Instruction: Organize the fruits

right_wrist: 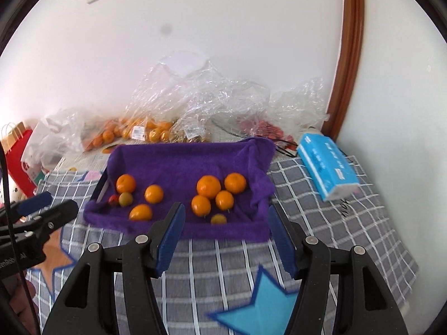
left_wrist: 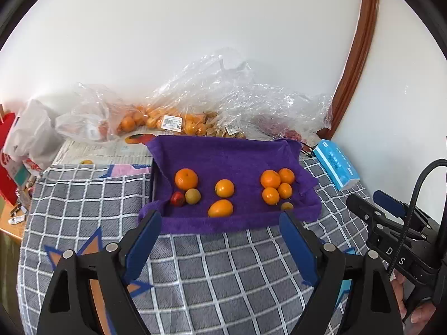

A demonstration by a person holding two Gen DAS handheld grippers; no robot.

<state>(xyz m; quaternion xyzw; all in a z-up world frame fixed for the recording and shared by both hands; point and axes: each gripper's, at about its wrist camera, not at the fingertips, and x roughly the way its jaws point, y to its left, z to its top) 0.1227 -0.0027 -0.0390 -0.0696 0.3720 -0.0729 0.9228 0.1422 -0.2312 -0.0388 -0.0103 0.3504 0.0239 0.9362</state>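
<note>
Well — both tools (left_wrist: 220, 220) (right_wrist: 226, 214) gape (empty) near towel (left_wrist: 223, 153) edge.

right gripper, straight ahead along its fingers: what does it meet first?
Probably the near edge of the purple towel, then the small yellowish fruit just behind it. The right gripper is open and empty. Depth is unclear, so it could meet the checked cloth first.

Oranges (left_wrist: 270, 179) clustered right, mixed fruits (left_wrist: 192, 196) left, on purple towel (left_wrist: 223, 156).

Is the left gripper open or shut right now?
Open. The left gripper has its blue pads spread wide with nothing between them, short of the purple towel.
</note>
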